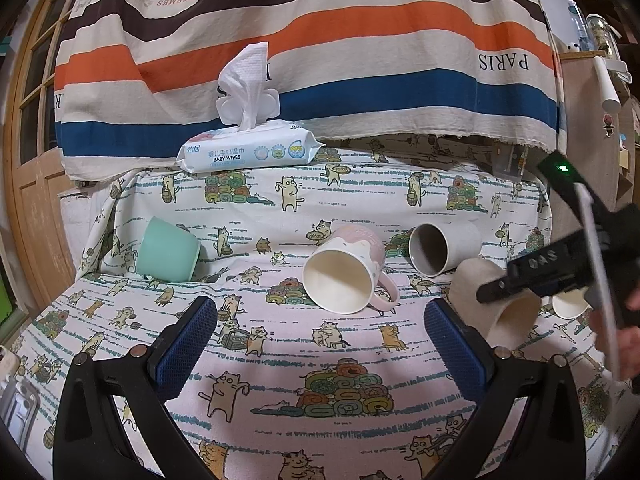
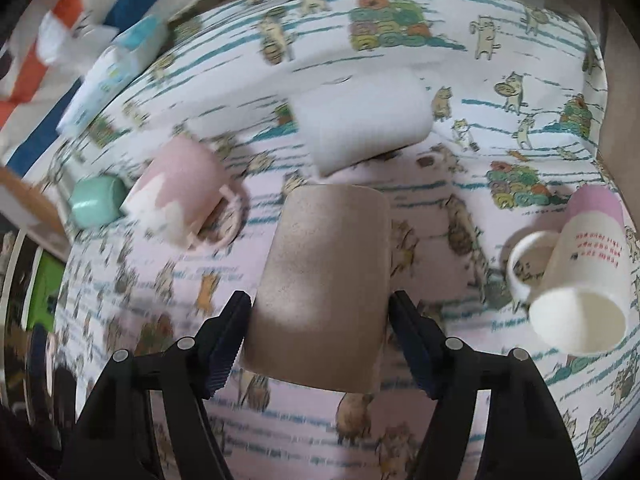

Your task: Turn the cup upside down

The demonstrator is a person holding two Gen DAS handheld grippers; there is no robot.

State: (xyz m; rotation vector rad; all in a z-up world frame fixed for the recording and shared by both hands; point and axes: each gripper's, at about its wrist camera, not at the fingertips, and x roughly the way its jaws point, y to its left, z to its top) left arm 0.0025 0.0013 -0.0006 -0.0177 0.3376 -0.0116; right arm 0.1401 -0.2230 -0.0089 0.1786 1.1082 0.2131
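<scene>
1. The tan cup (image 2: 320, 292) sits between the jaws of the right gripper (image 2: 320, 332), at 6 o'clock in the right wrist view; the pads press its wall on both sides, so the gripper is clamped on it near the open end. In the left wrist view the same cup shows at 3 o'clock, its mouth turned down and toward the camera, apparently lifted off the cloth (image 1: 320, 360).

2. Handling, as a judgement: it looks like matte ceramic, stiff, fairly heavy, breakable if dropped. The speckled surface should give the ribbed pads fair friction. A hold across the mid-wall, as now, suits a flip; a hold near the rim could let the weight swing.

3. The white cup (image 2: 360, 116) lies on its side at 12 o'clock, just beyond the tan one. The pink mug (image 2: 176, 192) lies at 9 o'clock, the green cup (image 2: 96, 204) beside it further out. A lilac mug (image 2: 580, 280) lies at 3 o'clock.

4. The left gripper (image 1: 320, 344) hovers over the cloth with jaws wide apart, holding nothing.

5. The wipes (image 1: 248, 148) sit at 12 o'clock in the left view, well apart.

6. Risk: setting down rim-first on soft cloth may tip it.
</scene>
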